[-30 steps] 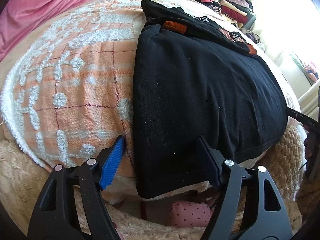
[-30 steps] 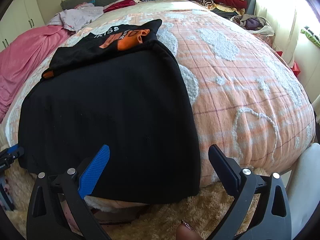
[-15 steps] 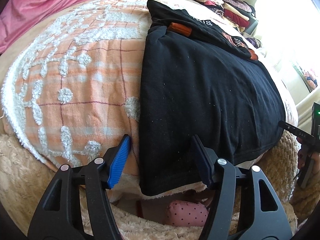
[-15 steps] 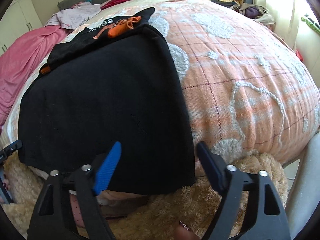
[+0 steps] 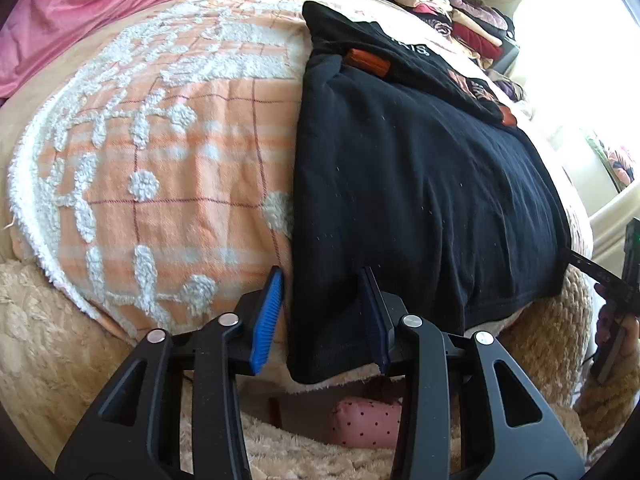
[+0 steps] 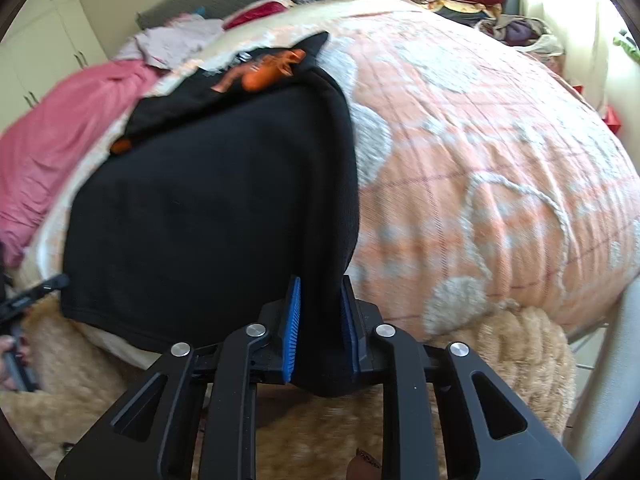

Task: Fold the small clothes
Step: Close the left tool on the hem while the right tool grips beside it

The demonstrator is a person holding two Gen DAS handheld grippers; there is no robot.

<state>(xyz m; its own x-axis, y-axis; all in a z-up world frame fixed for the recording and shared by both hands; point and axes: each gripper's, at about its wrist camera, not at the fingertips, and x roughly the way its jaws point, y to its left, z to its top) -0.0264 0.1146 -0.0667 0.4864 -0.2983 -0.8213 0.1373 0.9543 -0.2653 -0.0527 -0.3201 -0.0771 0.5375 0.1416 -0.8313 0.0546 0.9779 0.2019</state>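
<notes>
White lettering on the black shirt [image 5: 420,184] spread over the bed [image 5: 180,152] stays unreadable while my left gripper [image 5: 324,312] and right gripper [image 6: 320,332] fingers, just closing, straddle and clamp its near corners.

both grippers are black plastic frames with triangular cut-outs and round silver screw heads. left gripper [image 5: 324,316] and right gripper [image 6: 320,330] each carry ribbed blue pads [image 5: 267,320] on their fingers.

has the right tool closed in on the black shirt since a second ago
Yes: the right tool has just been closing, its jaws now pinching the black shirt's near corner.
</notes>
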